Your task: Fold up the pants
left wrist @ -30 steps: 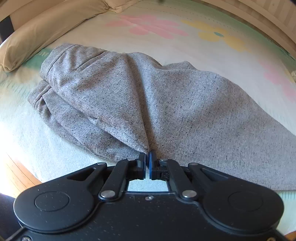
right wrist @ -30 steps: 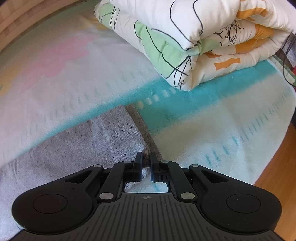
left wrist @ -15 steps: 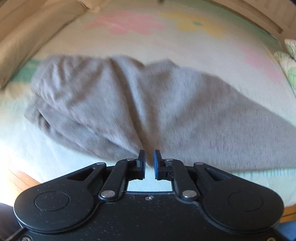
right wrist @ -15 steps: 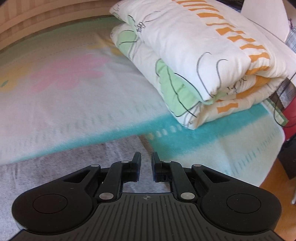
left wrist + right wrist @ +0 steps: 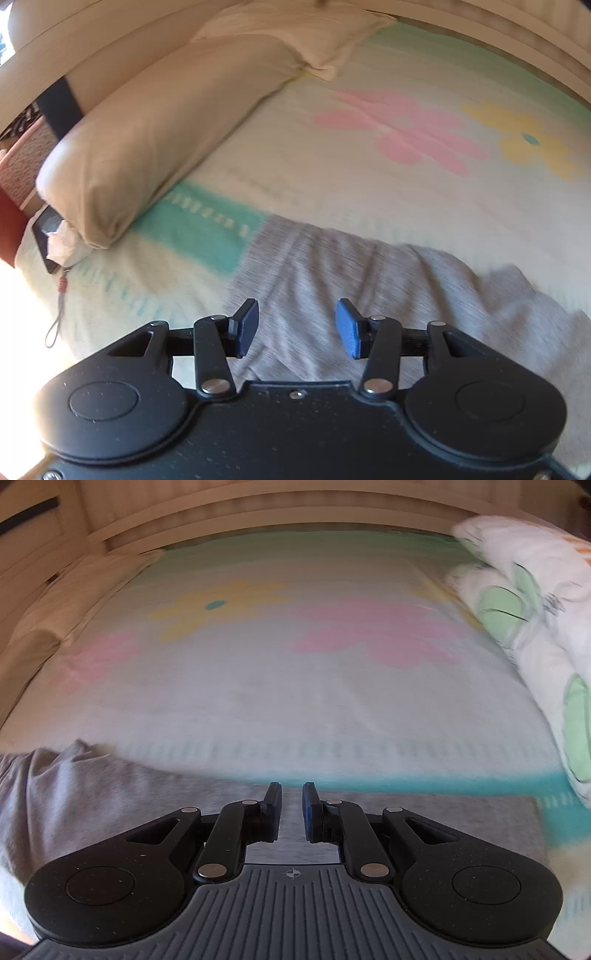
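The grey pants lie on the bed, stretched left to right near the front edge. In the left wrist view their rumpled upper end lies under and ahead of my left gripper, which is open wide and empty above the cloth. In the right wrist view the pants run from the left under my right gripper, whose jaws stand a small gap apart with nothing between them. Both views are motion-blurred.
A flowered bedsheet covers the bed. A beige pillow lies at the left with a phone beside it. A folded quilt sits at the right. A wooden headboard runs along the far side.
My left gripper let go of the pants fold, opened wide and swung left toward the pillow. My right gripper opened slightly and swung left, away from the quilt.
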